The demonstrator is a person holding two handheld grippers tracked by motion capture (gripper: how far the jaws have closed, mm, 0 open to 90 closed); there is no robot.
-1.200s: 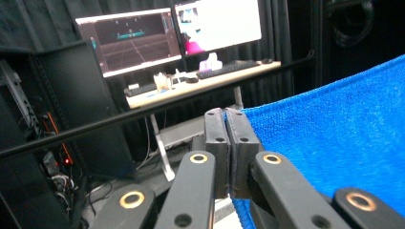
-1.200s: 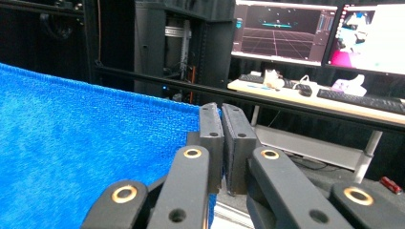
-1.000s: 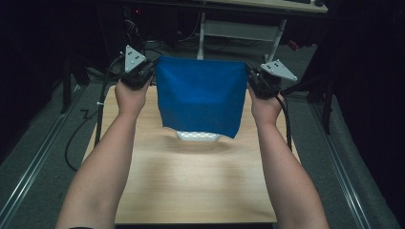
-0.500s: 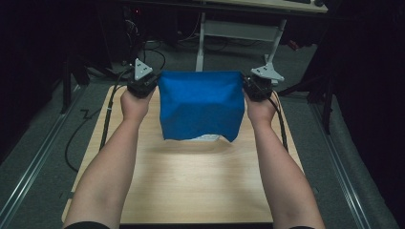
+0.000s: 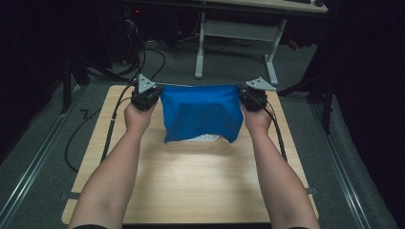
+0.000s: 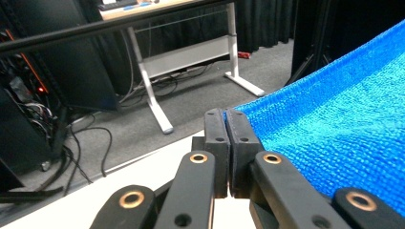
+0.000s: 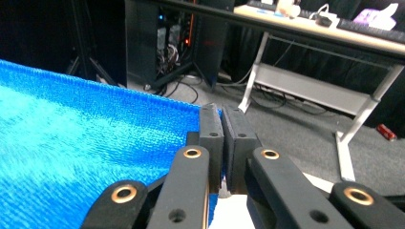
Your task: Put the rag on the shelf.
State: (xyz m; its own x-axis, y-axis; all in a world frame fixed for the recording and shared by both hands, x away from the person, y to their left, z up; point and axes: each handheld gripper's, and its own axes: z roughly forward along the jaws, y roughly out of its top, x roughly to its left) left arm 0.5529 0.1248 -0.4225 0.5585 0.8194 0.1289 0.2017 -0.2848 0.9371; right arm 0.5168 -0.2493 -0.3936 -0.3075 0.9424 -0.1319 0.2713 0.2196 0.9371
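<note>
A blue cloth (image 5: 200,112) hangs stretched between my two grippers over the far half of the wooden table (image 5: 191,186). My left gripper (image 5: 152,93) is shut on the cloth's top left corner; in the left gripper view the jaws (image 6: 228,126) pinch the blue cloth (image 6: 334,129) at its corner. On the other side my right gripper (image 5: 248,93) is shut on the top right corner, and the right gripper view has its jaws (image 7: 220,121) clamped on the edge of the cloth (image 7: 86,138). The lower hem hangs just above the tabletop. A small white patterned thing (image 5: 208,138) peeks out under the hem.
Beyond the table's far edge is grey carpet with a white-legged desk (image 5: 236,33) and black cables (image 5: 138,62). Cables trail from both grippers along the table's left and right sides. Metal rails (image 5: 28,171) run along the floor at both sides.
Both grippers have come down and moved away from me with the cloth stretched between them. The cloth's lower hem has sunk toward the tabletop and covers more of the white thing.
</note>
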